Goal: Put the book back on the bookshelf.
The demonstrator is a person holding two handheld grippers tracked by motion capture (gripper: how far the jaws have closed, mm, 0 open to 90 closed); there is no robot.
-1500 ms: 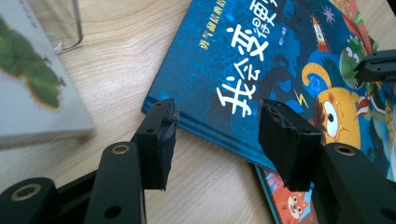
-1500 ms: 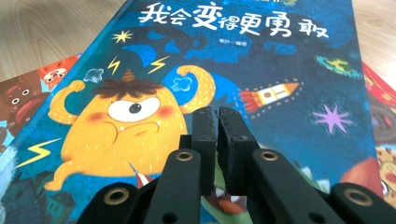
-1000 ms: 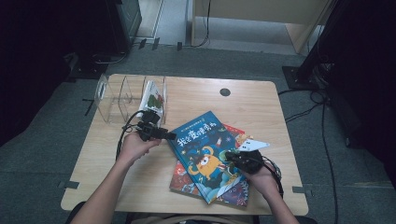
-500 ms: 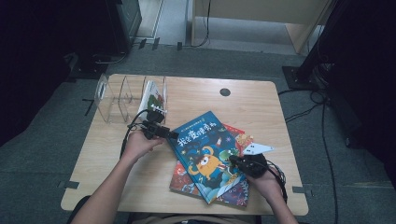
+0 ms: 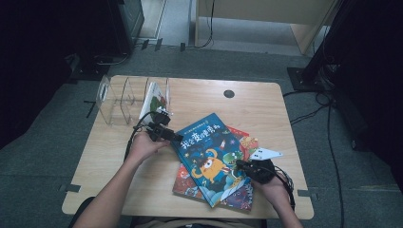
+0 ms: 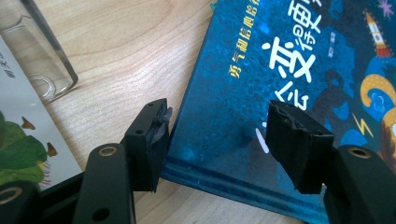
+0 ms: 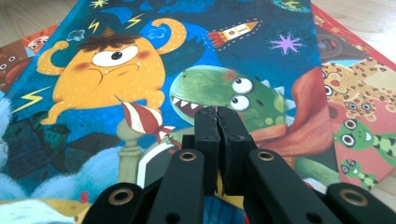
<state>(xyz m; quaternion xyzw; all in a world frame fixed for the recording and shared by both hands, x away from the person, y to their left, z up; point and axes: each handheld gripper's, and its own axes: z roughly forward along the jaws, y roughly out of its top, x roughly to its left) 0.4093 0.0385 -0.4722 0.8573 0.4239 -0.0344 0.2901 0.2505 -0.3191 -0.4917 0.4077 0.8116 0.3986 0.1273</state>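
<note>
Wooden tabletop (image 5: 266,109) on grey floor carries a blue picture book (image 5: 209,154) lying flat atop a red picture book (image 5: 242,137), which it hides apart from its right side and lower corners, while a third book (image 5: 153,97) stands in the clear rack (image 5: 116,97) at the back left. Blue book's long axis runs diagonally from upper left to lower right, with bare wood open behind it and to its left. Left gripper (image 6: 217,135) stands open astride that book's upper-left corner, its jaws having just been opening, and the right gripper (image 7: 217,140) rests pressed shut, empty, on the cover near the lower right edge.
</note>
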